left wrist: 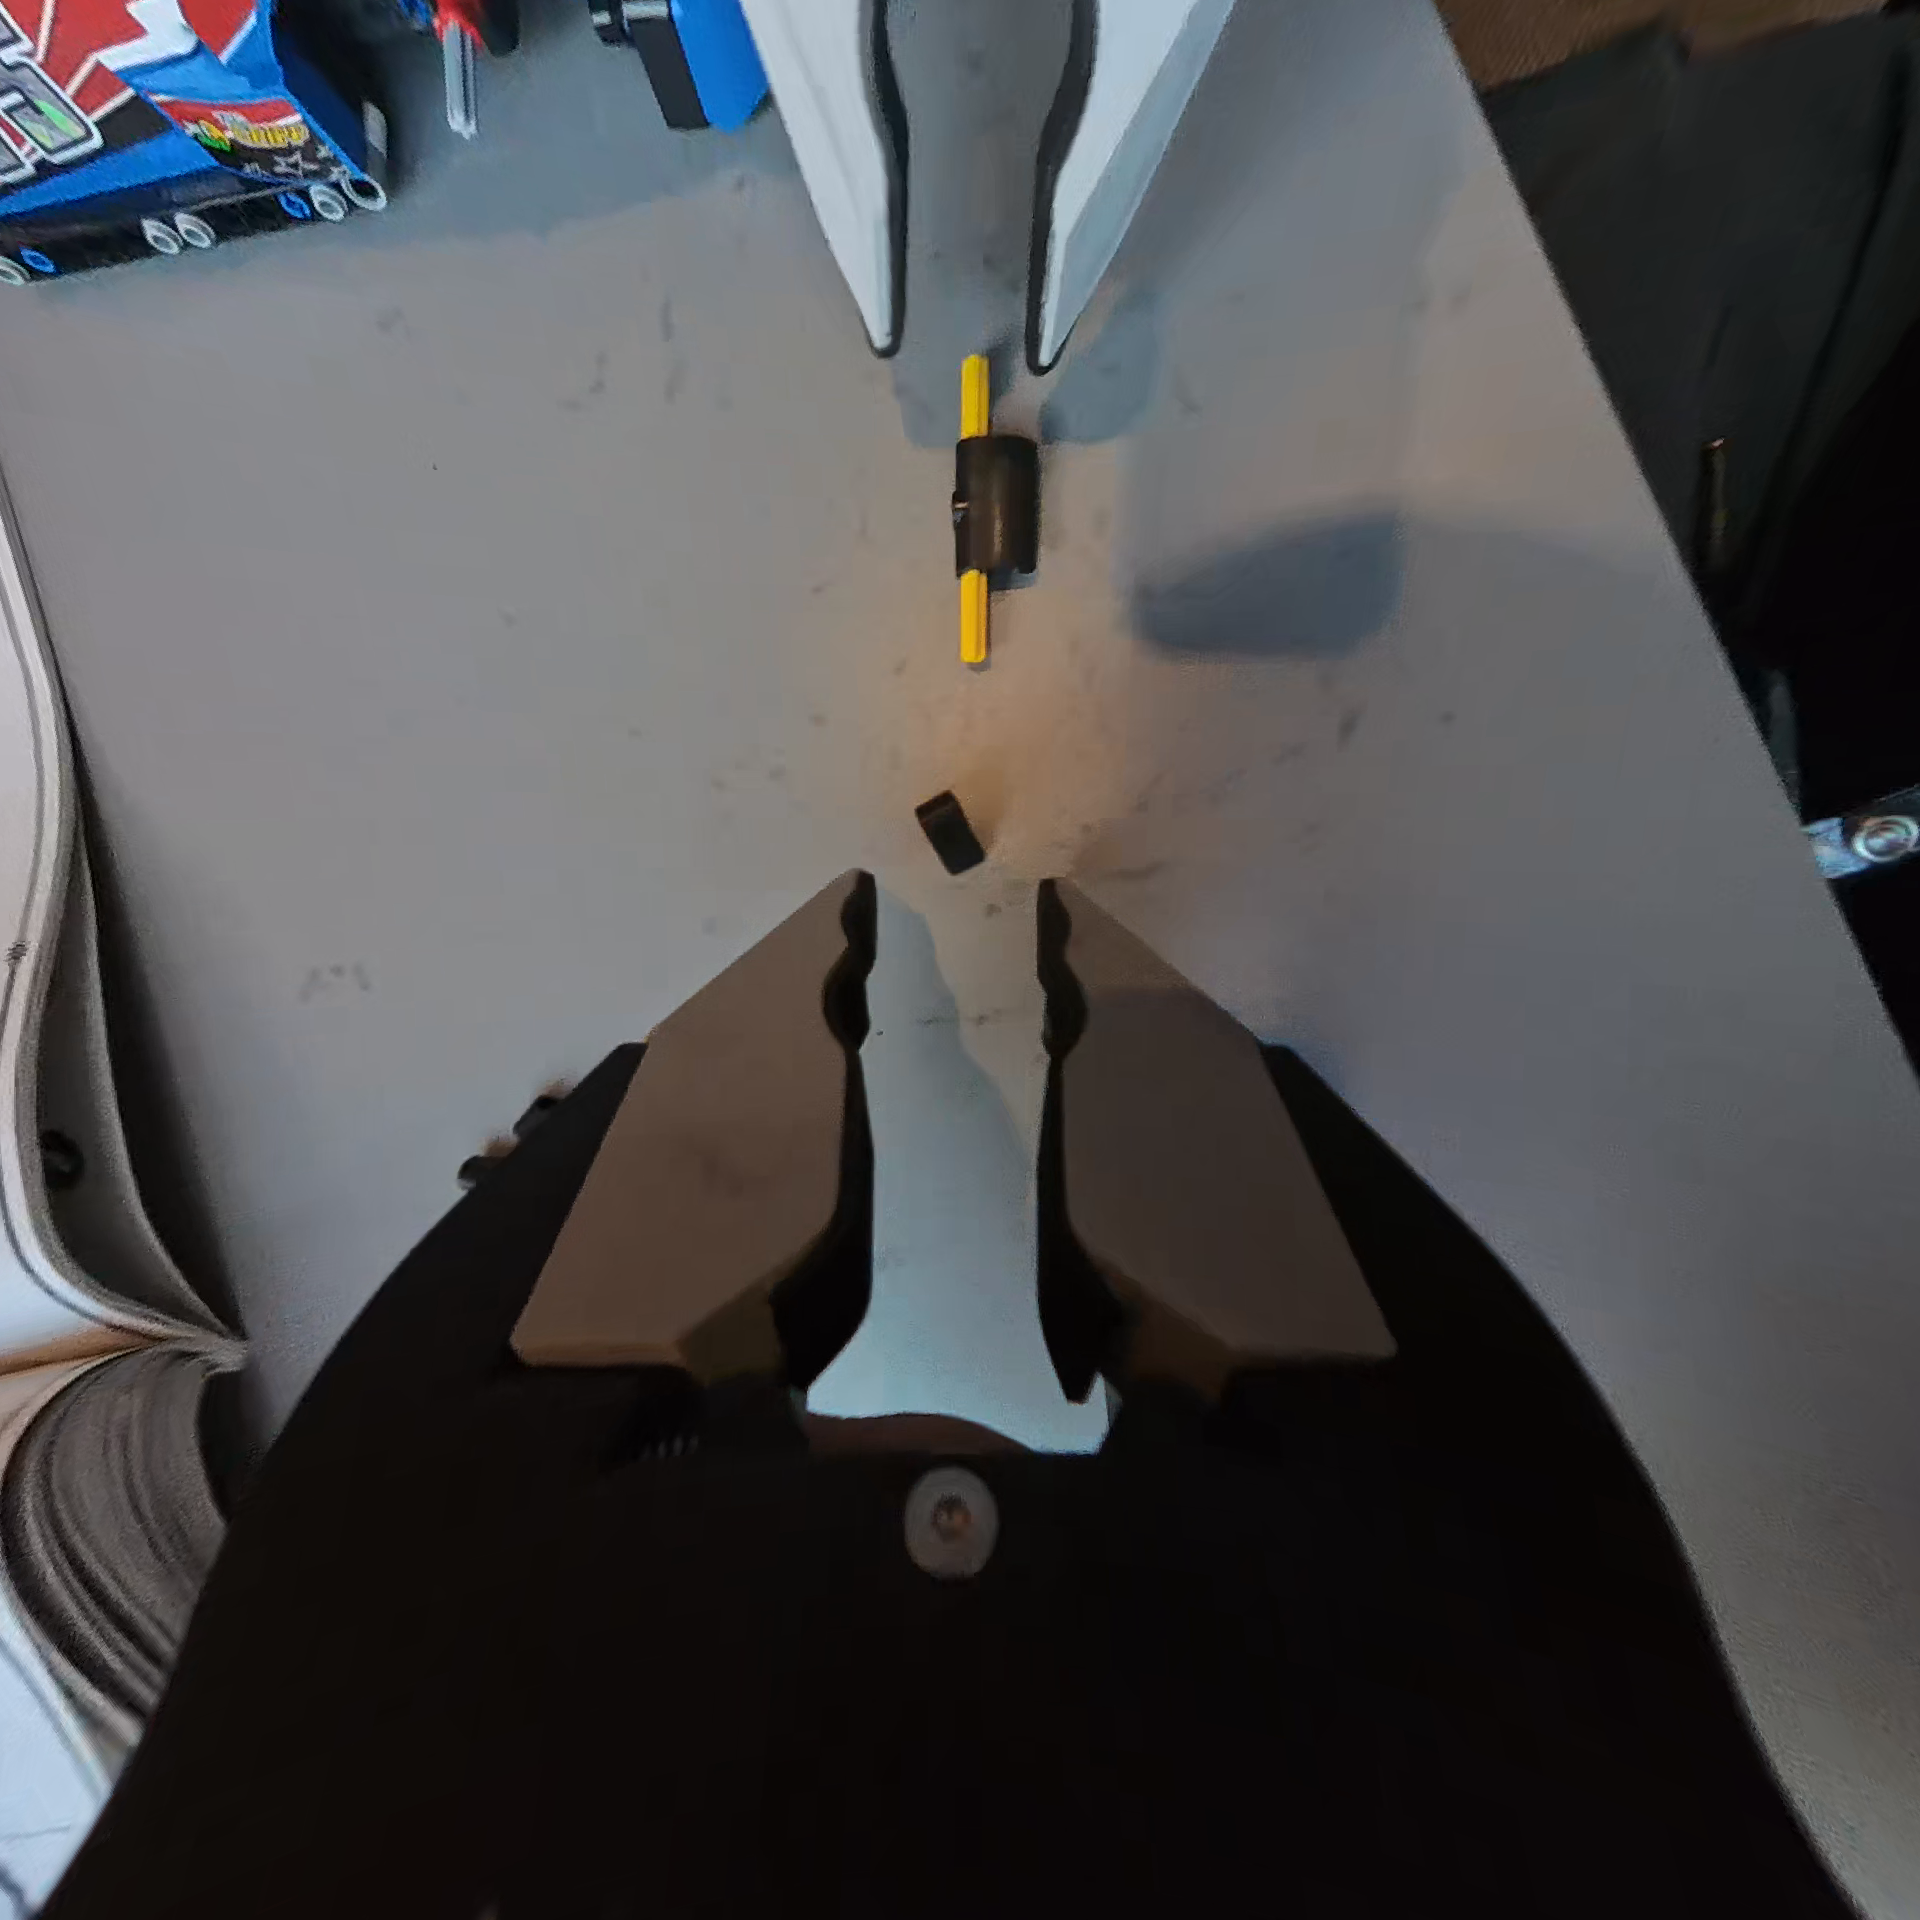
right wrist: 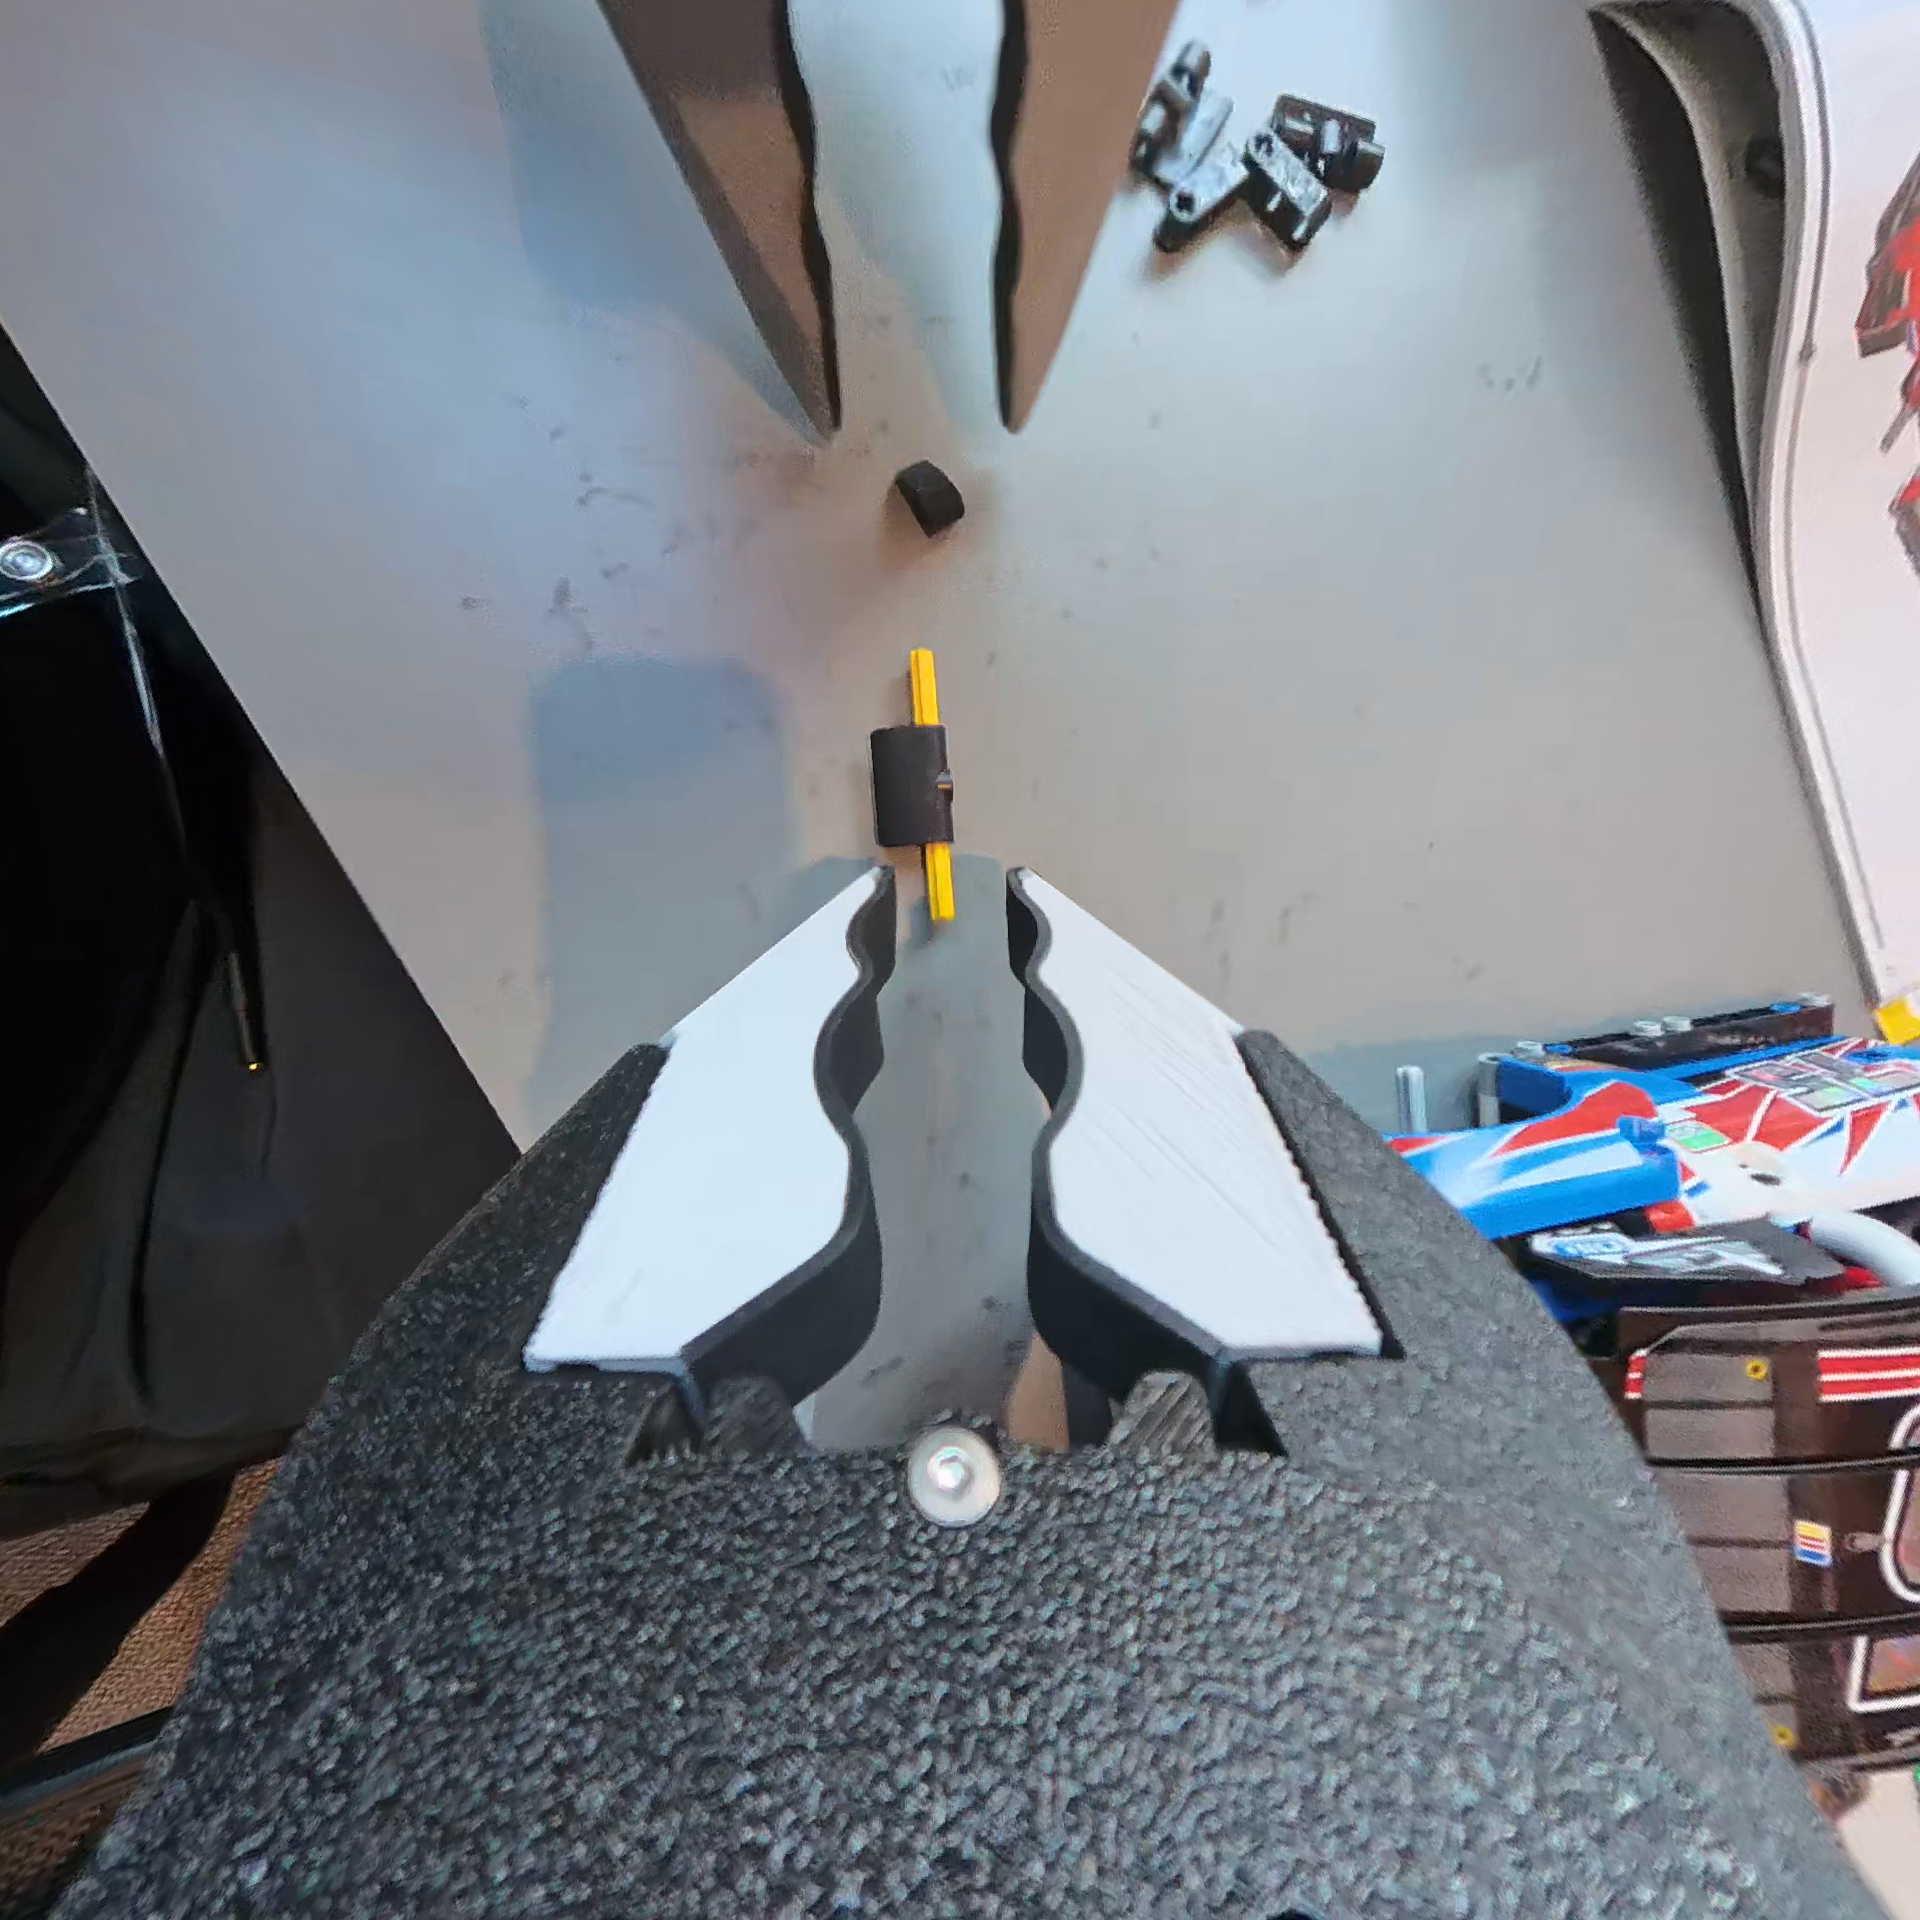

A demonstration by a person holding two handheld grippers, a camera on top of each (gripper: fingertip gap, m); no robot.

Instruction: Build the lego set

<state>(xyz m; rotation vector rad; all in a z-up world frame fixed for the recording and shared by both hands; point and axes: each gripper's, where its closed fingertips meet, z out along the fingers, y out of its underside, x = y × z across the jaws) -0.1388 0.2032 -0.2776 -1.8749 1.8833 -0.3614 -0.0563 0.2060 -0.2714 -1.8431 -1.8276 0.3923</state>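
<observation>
Facing each other over the grey table, both claws gape empty: left gripper nearest, small black piece just past its tips, then yellow axle through black connector, far end between right gripper tips. Lego car, grey parts aside.

Your two cameras look down at the table, close up, facing each other. Both see the yellow stick between them.
</observation>
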